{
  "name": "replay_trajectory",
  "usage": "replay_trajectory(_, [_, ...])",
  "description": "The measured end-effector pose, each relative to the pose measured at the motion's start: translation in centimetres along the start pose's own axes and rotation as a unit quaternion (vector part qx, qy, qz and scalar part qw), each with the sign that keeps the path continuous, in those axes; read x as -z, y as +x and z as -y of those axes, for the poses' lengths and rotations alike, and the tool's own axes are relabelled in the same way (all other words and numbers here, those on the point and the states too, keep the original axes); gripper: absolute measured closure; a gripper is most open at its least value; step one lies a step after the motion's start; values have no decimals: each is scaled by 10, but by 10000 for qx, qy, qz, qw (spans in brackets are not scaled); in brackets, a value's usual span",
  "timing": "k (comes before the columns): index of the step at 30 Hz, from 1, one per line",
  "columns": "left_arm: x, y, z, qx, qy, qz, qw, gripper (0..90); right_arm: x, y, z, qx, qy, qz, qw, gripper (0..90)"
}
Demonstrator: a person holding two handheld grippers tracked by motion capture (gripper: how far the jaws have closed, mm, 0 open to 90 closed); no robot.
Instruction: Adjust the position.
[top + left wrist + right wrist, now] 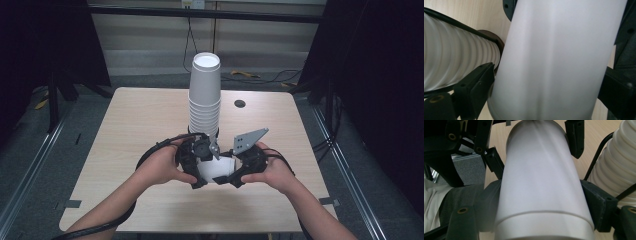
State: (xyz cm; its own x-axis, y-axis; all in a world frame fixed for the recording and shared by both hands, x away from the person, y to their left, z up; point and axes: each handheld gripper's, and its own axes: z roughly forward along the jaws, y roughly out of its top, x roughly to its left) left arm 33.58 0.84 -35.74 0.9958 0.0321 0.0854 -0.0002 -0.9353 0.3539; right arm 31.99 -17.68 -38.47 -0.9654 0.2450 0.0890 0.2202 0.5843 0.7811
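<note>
A single white paper cup (216, 170) lies on its side just above the table's near middle, held between both grippers. My left gripper (204, 165) reaches it from the left, and in the left gripper view its black jaws sit against both sides of the cup (554, 57). My right gripper (227, 167) comes in from the right; its jaws press the cup (541, 190) near the rim. A tall stack of white paper cups (205, 95) stands upside down right behind the grippers, and the stack (454, 62) also lies close beside the held cup.
The light wooden table (140, 130) has a small dark round hole (239, 103) to the right of the stack. A grey three-cornered plate (249, 139) rises from the right gripper. Black cables (150, 152) loop off the left gripper. Dark floor and rails flank the table.
</note>
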Motion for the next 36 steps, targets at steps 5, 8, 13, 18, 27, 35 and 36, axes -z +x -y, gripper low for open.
replay_trajectory(5, [5, 0, -3, 16, -141, -31, 9999, 59, -3, -1, 5, -29, 45, -20, 10000, 241])
replay_trajectory(8, [6, -1, -3, 40, -203, 1, 9998, 66, -5, -1, 8, -40, 91, -51, 9999, 240])
replay_trajectory(13, [14, -3, -3, 38, -415, -23, 9991, 100, -7, 1, 10, 37, 206, -49, 9998, 239])
replay_trajectory(18, [24, -2, -1, 100, -585, -27, 9982, 158, -8, -1, 16, -36, 171, 2, 9998, 240])
replay_trajectory(27, [32, 0, 4, 82, -694, -55, 9975, 168, -5, -3, 18, -55, 279, 48, 9996, 240])
replay_trajectory(35, [30, 3, 22, 316, -869, -46, 9957, 169, 10, -10, 28, -261, 89, 177, 9995, 239])
replay_trajectory(36, [29, 3, 25, 389, -899, -30, 9952, 169, 12, -10, 30, -282, 38, 174, 9994, 239])
